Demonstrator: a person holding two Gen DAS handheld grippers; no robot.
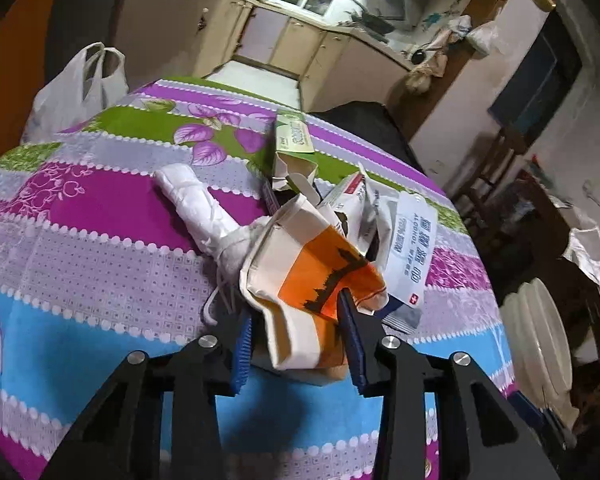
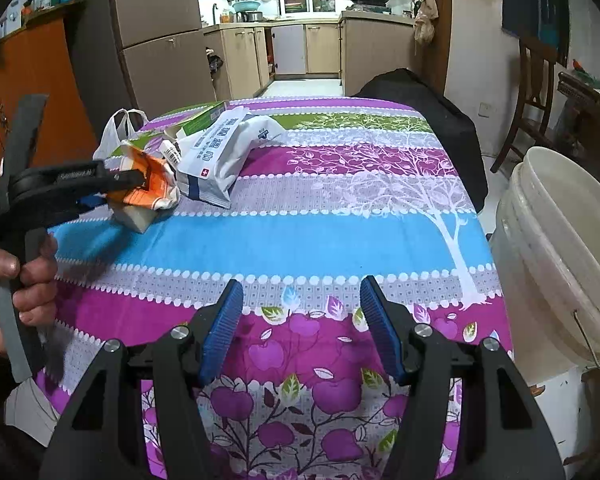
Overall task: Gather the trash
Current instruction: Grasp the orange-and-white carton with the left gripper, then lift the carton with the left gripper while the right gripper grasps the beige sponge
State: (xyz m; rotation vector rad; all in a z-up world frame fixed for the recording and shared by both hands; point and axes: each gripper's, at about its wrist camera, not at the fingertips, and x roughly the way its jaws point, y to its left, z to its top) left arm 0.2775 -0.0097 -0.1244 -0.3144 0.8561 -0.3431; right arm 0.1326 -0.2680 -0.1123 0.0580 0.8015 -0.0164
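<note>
Left tongs (image 1: pixel 296 344) around orange carton (image 1: pixel 316 280)

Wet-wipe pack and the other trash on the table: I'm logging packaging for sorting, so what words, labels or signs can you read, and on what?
"ALCOHOL WIPES" on the white wet-wipe pack, seen upside down beside large blue Chinese characters I cannot make out; a red square with a white cross sits near its corner.
Green carton: print blurred, unreadable.
Orange-and-white carton in the left gripper: dark silhouette only, no legible words.
Barcode on a white wrapper: digits too small.
</note>
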